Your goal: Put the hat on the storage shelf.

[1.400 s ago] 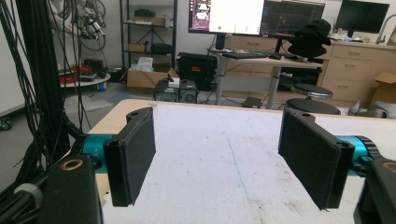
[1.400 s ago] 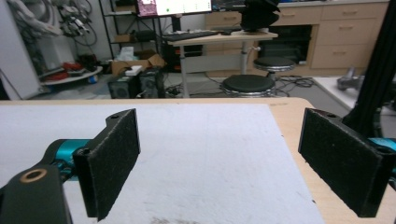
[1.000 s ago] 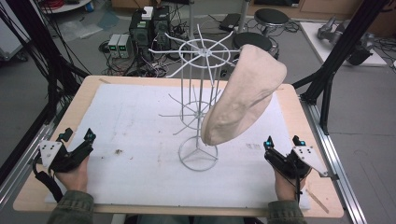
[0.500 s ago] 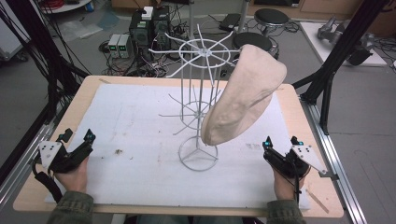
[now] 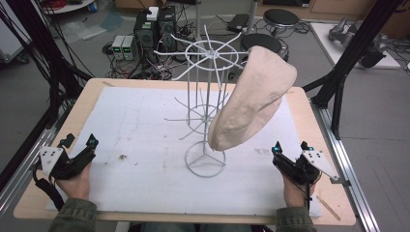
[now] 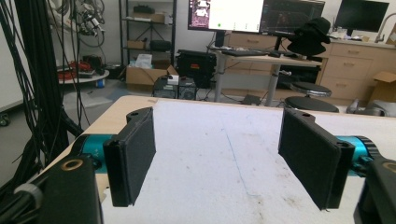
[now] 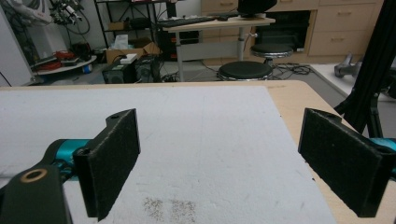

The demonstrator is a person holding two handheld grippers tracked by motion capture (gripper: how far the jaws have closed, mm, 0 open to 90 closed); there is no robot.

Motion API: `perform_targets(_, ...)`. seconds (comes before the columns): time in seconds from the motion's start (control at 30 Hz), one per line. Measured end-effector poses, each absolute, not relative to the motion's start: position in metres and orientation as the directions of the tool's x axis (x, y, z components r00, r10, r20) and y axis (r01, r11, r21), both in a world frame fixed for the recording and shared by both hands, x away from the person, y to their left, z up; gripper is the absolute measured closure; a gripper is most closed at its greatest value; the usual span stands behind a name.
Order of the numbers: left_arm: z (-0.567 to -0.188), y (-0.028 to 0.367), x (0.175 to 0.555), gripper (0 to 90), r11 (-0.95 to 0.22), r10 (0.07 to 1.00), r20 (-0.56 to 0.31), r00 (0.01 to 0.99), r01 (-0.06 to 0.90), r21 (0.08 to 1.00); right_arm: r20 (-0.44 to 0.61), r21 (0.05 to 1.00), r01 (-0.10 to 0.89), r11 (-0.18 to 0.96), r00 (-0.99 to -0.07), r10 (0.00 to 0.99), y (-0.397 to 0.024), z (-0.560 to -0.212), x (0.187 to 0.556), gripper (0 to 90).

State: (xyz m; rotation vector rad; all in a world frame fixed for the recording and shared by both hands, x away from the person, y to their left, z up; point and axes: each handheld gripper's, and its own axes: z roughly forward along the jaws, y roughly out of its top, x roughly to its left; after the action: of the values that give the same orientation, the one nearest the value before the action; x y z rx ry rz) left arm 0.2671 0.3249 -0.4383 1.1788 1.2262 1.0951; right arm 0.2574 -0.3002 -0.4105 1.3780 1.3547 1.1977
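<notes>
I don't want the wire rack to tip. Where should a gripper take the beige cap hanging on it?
Probably the beige cap by its low hanging edge, reached from the right gripper side: that edge droops clear of the wire rack, so the open jaws can close across it.

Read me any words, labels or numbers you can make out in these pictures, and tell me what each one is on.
No text can be read.
Monitors behind the table, left gripper view: windows show, print too small and blurred.
Grey boxes on the floor beyond the table, high view: lit displays, blurred.
Beige cap, wire rack, left gripper, right gripper: no lettering visible.
</notes>
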Motion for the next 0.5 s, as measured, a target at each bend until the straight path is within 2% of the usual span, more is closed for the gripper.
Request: perform_targets(0.5, -0.4383, 0.3251, 0.2668, 27.5, 0.095, 0.994, -0.095, 0.051, 0.020, 0.995, 0.075, 0.977, 0.202, -0.064, -0.049, 0.996, -0.2994, -0.4112, 0.2582, 11.9)
